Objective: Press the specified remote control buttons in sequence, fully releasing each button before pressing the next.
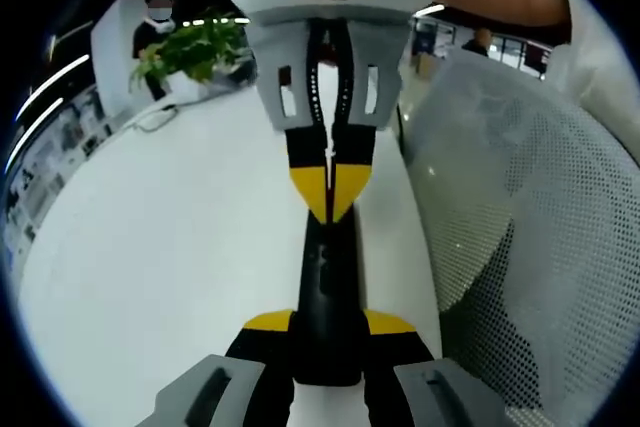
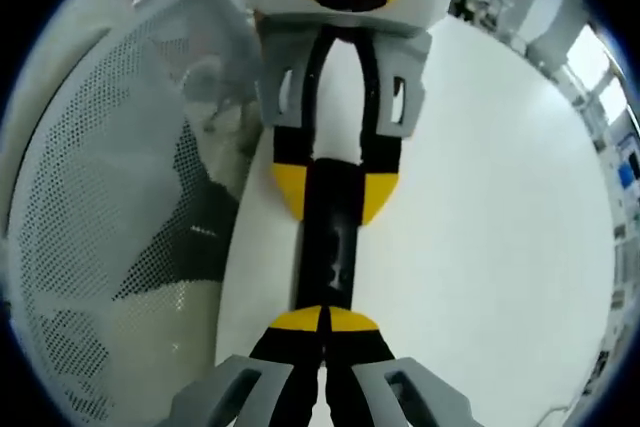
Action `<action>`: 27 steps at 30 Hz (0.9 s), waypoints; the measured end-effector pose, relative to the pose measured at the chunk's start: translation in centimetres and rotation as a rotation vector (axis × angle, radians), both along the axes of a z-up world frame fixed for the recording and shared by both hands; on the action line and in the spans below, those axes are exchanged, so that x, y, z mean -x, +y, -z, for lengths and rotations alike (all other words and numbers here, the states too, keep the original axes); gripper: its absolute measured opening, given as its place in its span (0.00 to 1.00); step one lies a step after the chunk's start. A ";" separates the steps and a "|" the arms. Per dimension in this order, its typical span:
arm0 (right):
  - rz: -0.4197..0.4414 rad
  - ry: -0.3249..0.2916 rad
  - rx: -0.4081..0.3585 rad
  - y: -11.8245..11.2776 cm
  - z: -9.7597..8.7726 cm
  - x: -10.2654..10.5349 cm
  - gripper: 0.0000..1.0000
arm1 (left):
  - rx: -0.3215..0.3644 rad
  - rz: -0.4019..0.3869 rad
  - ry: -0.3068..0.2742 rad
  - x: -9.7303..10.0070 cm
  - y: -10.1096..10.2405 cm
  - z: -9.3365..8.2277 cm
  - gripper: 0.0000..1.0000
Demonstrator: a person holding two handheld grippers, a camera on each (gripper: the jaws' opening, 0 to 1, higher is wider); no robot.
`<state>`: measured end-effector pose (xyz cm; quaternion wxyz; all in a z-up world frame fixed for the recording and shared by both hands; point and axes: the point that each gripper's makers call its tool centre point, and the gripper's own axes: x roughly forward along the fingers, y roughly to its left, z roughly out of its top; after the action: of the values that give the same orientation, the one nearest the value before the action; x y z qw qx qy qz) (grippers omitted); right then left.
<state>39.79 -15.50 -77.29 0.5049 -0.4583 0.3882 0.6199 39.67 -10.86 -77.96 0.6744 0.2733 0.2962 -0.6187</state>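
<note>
A slim black remote control (image 1: pixel 328 267) lies lengthwise over the white table (image 1: pixel 170 247). In the left gripper view my left gripper (image 1: pixel 328 323) is shut on its near end, one yellow-tipped jaw on each side. My right gripper (image 1: pixel 328 187) comes in from the top with its jaws shut, and its joined yellow tips rest on the remote's upper face. In the right gripper view the same remote (image 2: pixel 333 247) runs from my shut right gripper (image 2: pixel 322 319) up to the left gripper (image 2: pixel 335 190), which clamps it. The buttons under the tips are hidden.
A white mesh chair back (image 1: pixel 530 237) stands close beside the table edge, also in the right gripper view (image 2: pixel 110 207). A green potted plant (image 1: pixel 195 47) and a cable sit at the table's far end. A person (image 1: pixel 157 17) stands beyond it.
</note>
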 end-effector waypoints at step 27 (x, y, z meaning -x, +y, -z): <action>0.008 0.009 0.018 0.0 0.2 -0.1 0.00 | 0.000 -0.005 -0.002 -0.2 0.2 0.1 0.24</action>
<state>39.85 -15.49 -77.54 0.5016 -0.4585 0.3978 0.6164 39.90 -10.68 -78.11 0.6762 0.2731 0.2965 -0.6167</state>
